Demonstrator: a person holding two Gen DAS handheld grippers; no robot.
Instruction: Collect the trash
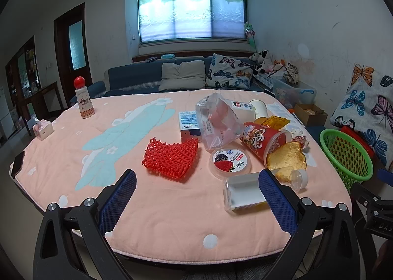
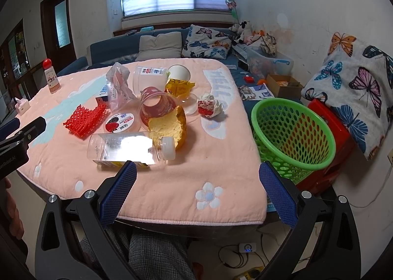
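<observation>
- Hovering over the near edge of the pink-quilted table [image 1: 172, 218], the left gripper [image 1: 197, 189] had its jaws spread wide and held nothing.
- Likewise wide apart and empty, the right gripper [image 2: 197, 188] hung above the table's near right corner.
- Trash lay clustered on the table's right half: a red foam net [image 1: 170, 158], a clear plastic bottle [image 2: 130, 148] on its side, a round berry-print lid [image 1: 229, 162], a tipped red cup [image 1: 264, 141], a bread slice [image 2: 168, 127] and a crumpled plastic bag [image 1: 217, 122].
- A green basket [image 2: 292, 132] stood on a red stool just beside the table's right edge.
- A red-capped bottle [image 1: 84, 100] stood upright, well apart, at the far left.
</observation>
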